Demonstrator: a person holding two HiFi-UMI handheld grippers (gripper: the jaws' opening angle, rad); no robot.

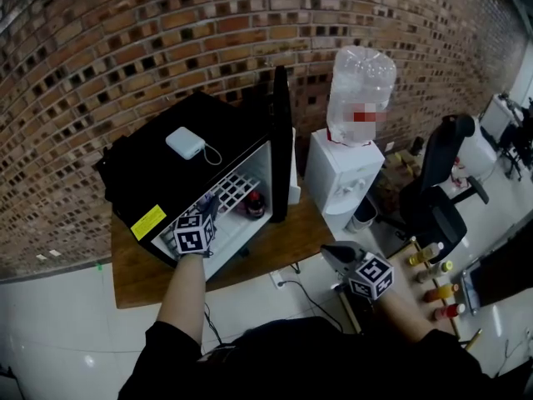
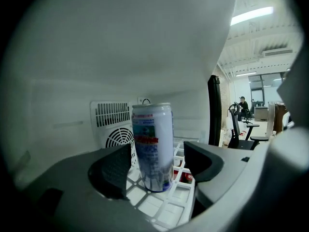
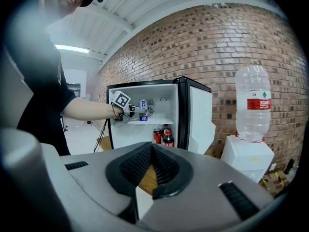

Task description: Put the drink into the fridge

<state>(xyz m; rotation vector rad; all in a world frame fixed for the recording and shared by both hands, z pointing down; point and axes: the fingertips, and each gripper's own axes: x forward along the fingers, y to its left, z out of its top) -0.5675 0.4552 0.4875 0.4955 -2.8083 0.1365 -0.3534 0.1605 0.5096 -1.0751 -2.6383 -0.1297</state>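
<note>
A white and blue drink can (image 2: 152, 146) stands upright on the white wire shelf (image 2: 164, 204) inside the black mini fridge (image 1: 158, 152). My left gripper (image 2: 158, 166) reaches into the fridge, open, its jaws on either side of the can with a gap at each pad. The right gripper view shows the can (image 3: 143, 116) on the upper shelf at the tips of my left gripper (image 3: 139, 110). My right gripper (image 3: 153, 166) is shut on nothing and held back from the fridge (image 1: 337, 255), lower right in the head view.
The fridge door (image 1: 281, 140) stands open to the right. Red cans and a dark bottle (image 3: 163, 137) sit on the lower shelf. A white power bank (image 1: 185, 142) lies on the fridge. A water dispenser (image 1: 341, 169), an office chair (image 1: 437, 194) and several bottles (image 1: 437, 273) are at the right.
</note>
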